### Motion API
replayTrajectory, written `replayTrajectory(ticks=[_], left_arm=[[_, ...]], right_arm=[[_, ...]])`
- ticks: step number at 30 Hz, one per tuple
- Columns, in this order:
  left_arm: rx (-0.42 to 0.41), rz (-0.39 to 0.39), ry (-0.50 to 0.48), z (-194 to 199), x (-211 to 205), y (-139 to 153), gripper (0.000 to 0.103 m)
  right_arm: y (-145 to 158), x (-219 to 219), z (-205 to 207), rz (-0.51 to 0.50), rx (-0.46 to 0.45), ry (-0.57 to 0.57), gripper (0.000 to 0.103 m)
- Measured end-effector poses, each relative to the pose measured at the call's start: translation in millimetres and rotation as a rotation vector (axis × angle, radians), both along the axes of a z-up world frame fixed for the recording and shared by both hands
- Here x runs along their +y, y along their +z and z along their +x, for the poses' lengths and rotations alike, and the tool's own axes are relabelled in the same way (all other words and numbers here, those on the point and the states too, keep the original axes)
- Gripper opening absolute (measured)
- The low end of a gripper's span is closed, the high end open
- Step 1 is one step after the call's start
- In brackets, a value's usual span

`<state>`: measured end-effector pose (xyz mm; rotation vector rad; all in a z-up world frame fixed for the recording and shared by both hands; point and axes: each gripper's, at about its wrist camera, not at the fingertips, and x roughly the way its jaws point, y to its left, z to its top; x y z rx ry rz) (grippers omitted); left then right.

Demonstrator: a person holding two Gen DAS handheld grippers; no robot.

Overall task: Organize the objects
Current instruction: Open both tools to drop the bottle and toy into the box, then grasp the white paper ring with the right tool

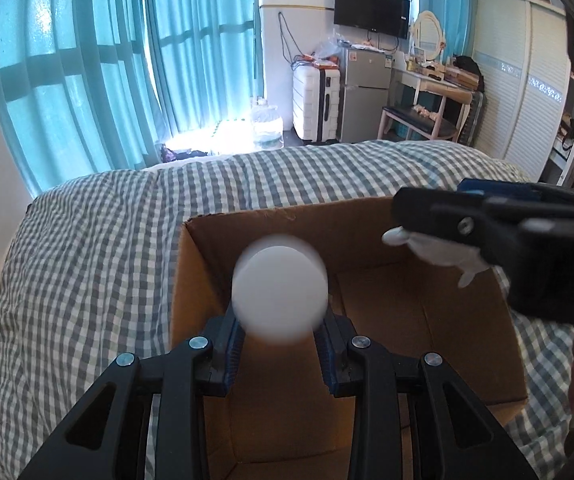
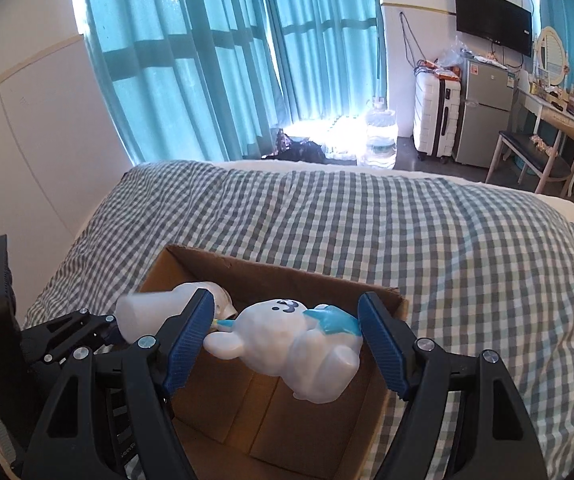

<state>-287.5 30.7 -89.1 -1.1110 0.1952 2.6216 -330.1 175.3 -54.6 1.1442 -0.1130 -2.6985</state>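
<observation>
An open cardboard box [image 1: 383,236] sits on the checked bedspread; it also shows in the right wrist view [image 2: 271,276]. My left gripper [image 1: 279,344] is shut on a white plastic bottle [image 1: 279,286], held over the box's left side; the bottle also shows in the right wrist view [image 2: 155,312]. My right gripper [image 2: 285,340] has its jaws wide apart around a white bear figure with a blue fish [image 2: 291,344], which is between the pads over the box. The pads do not visibly touch it. In the left wrist view the right gripper [image 1: 487,232] hangs over the box's right side with the figure [image 1: 443,252] under it.
The box lies on a bed with a grey-white checked cover [image 2: 407,232]. Beyond the bed's far edge are teal curtains [image 2: 191,60], a water jug [image 2: 381,136], a white suitcase [image 2: 435,116], a small fridge [image 2: 483,112] and a desk with a chair [image 2: 535,160].
</observation>
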Motion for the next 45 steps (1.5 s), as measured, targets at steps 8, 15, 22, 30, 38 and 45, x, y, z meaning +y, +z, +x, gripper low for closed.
replayTrajectory(ticks=[8,15,22,30,38,45], left_arm=[[-0.012,0.013,-0.011,0,2,-7,0.031],[-0.023,0.045,0.001,24,-10,13,0.064],[0.067,0.032,0.048,66,-21,74,0.094],[0.204,-0.015,0.096,128,-34,143,0.101],[0.21,0.009,0.11,190,-43,164,0.102],[0.157,-0.016,0.101,228,-46,152,0.102]], right_arm=[[-16,-4,3,-0.014,-0.017,0.011,0.076],[23,7,28,-0.051,0.057,-0.038,0.089],[82,12,75,0.015,0.157,-0.088,0.098],[131,5,150,0.13,0.282,-0.095,0.102],[154,1,219,0.225,0.314,-0.035,0.102],[155,9,272,0.234,0.306,0.016,0.102]])
